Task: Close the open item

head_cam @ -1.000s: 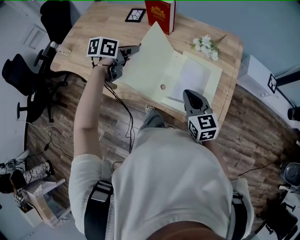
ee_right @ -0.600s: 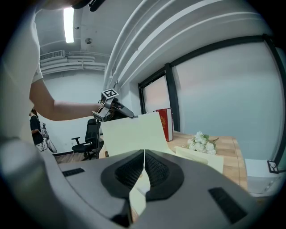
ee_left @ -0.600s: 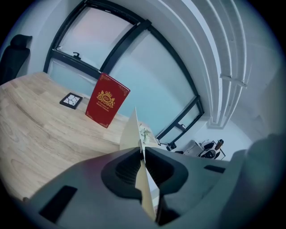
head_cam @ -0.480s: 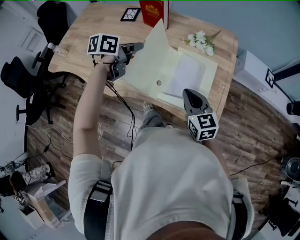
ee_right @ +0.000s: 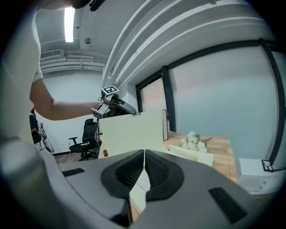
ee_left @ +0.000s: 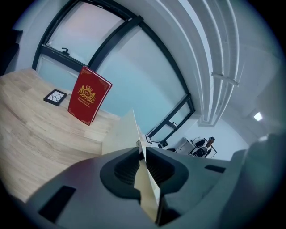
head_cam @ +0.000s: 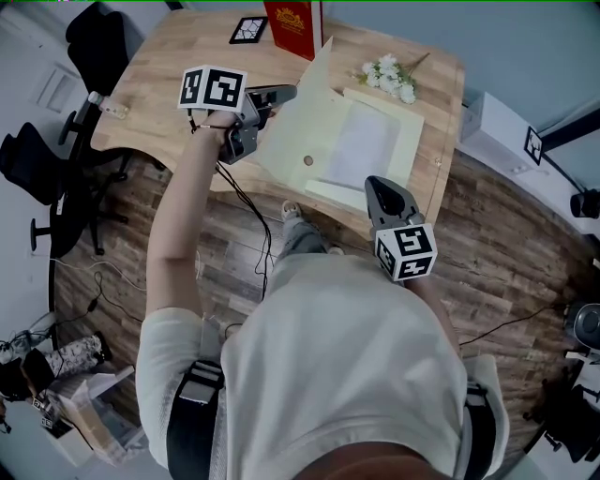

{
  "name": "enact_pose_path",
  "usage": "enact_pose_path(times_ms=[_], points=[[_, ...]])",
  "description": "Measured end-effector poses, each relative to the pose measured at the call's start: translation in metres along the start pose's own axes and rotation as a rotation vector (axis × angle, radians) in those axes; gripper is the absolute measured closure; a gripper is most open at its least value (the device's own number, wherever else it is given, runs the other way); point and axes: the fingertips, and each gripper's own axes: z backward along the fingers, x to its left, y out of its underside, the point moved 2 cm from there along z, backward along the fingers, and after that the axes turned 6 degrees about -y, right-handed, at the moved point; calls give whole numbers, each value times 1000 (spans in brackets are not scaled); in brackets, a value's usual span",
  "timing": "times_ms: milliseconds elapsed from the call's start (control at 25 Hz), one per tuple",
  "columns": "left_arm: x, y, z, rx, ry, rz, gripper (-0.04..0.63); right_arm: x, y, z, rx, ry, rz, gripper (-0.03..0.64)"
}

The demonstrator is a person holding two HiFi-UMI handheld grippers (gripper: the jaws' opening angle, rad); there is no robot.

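A pale yellow folder (head_cam: pixel 302 127) lies open on the wooden table (head_cam: pixel 169 66), with white sheets (head_cam: pixel 367 141) on its right half. My left gripper (head_cam: pixel 285 93) is shut on the free edge of the left cover and holds it raised. In the left gripper view the cover's edge (ee_left: pixel 124 133) runs up from between the jaws of that gripper (ee_left: pixel 142 152). My right gripper (head_cam: pixel 377 186) is shut by the folder's near edge. In the right gripper view this gripper (ee_right: pixel 144 154) faces the upright cover (ee_right: pixel 132 132), and the left gripper (ee_right: pixel 127 108) is at its top.
A red book (head_cam: pixel 292 17) stands at the table's far edge beside a black patterned tile (head_cam: pixel 248 29). White flowers (head_cam: pixel 386 75) lie just beyond the folder. Office chairs (head_cam: pixel 37 159) stand left of the table, a cable (head_cam: pixel 251 220) hangs off its front, and a white box (head_cam: pixel 489 122) stands on the right.
The left gripper has carried the cover's edge rightward and higher, so the cover stands steeper over the folder. The right gripper has stayed shut near the front edge.
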Motion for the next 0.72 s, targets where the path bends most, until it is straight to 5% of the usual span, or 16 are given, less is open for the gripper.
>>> enact_pose_path(times_ms=[720], points=[[-53, 12, -44, 40, 155, 16, 548, -16, 8, 32, -14, 67, -17, 597]])
